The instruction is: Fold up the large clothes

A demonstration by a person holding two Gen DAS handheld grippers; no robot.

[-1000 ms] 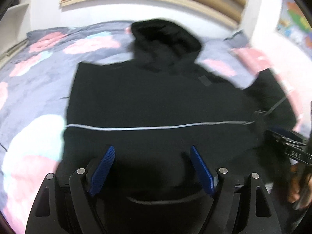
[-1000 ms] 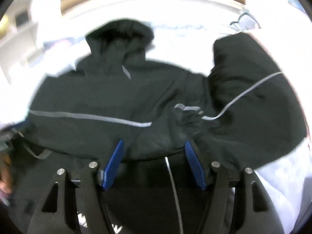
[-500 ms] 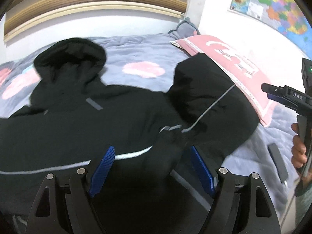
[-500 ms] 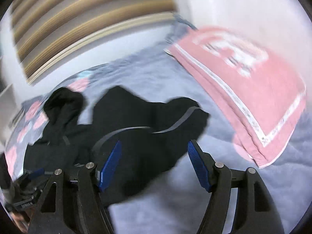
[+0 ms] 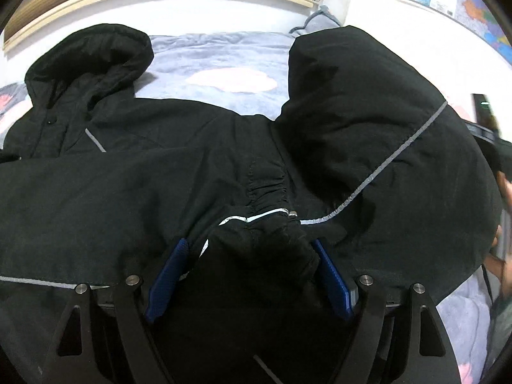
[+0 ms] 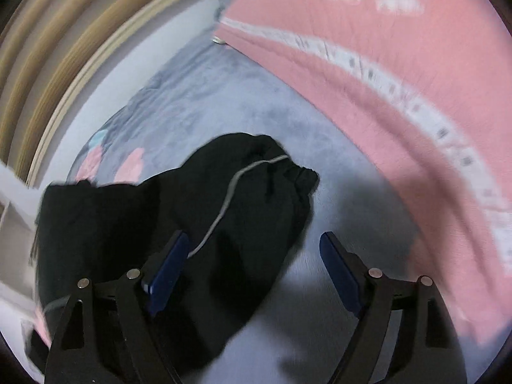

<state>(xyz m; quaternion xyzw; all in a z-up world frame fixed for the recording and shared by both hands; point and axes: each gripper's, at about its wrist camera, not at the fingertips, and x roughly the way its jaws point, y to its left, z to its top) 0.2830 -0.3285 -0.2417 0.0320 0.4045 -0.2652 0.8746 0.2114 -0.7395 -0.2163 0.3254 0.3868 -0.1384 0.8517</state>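
My left gripper [image 5: 249, 275] has its blue-padded fingers [image 5: 166, 278] spread wide, with the gathered elastic cuff [image 5: 272, 227] of the black hooded jacket [image 5: 128, 185] bunched between them; I cannot tell whether the pads actually press the cloth; the jacket lies spread across the grey-blue fleece bed cover with pink blotches [image 5: 224, 60], its hood [image 5: 92, 54] toward the headboard edge and one sleeve [image 5: 384, 121], crossed by a thin grey reflective stripe [image 5: 400, 150], folded up and over toward the body. My right gripper [image 6: 252, 272] hangs over the bed with its fingers [image 6: 339, 272] wide apart and gripping nothing; the left pad sits over the jacket's other sleeve end, the right pad over bare cover; a pink blanket with a white patterned band [image 6: 400, 64] lies along the far side of the bed; that view is blurred.
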